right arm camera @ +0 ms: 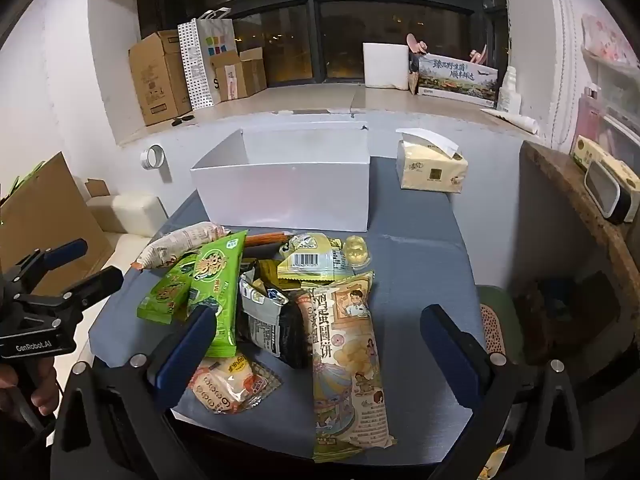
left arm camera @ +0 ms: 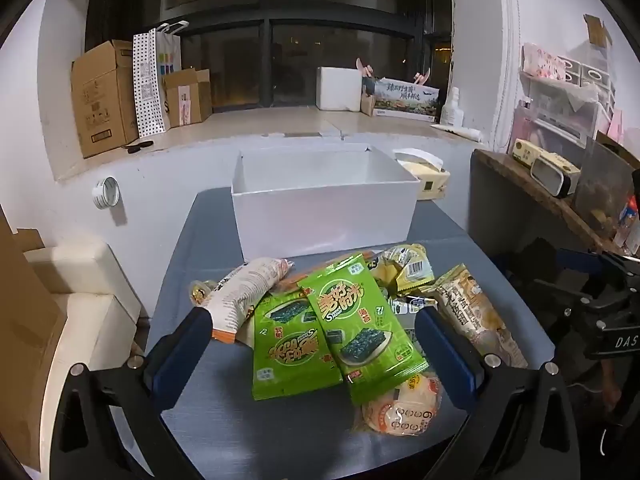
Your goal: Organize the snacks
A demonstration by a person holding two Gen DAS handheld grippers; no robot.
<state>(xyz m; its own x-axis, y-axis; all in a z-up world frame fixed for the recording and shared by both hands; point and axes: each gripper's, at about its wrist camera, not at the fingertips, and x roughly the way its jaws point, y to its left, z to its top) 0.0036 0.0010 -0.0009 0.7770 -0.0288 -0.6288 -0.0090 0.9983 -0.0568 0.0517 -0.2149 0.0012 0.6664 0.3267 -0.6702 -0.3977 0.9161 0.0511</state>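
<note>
A heap of snack packets lies on the grey table (left arm camera: 208,232) in front of an empty white box (left arm camera: 320,196). In the left wrist view two green seaweed packets (left arm camera: 360,328) lie between the wide-apart fingers of my left gripper (left arm camera: 316,320), which is open and holds nothing. A round rice cracker pack (left arm camera: 404,404) sits just below them. In the right wrist view my right gripper (right arm camera: 320,320) is open above a long beige biscuit pack (right arm camera: 348,356) and a grey-black packet (right arm camera: 268,324), touching neither. The left gripper (right arm camera: 86,262) shows at the left edge there, held by a hand.
A tissue pack (right arm camera: 432,168) stands to the right of the white box (right arm camera: 288,188). A wooden shelf (right arm camera: 580,200) with small items borders the table on the right. Cardboard boxes (left arm camera: 104,96) and bags line the window ledge behind. A white stool (left arm camera: 80,272) stands at the left.
</note>
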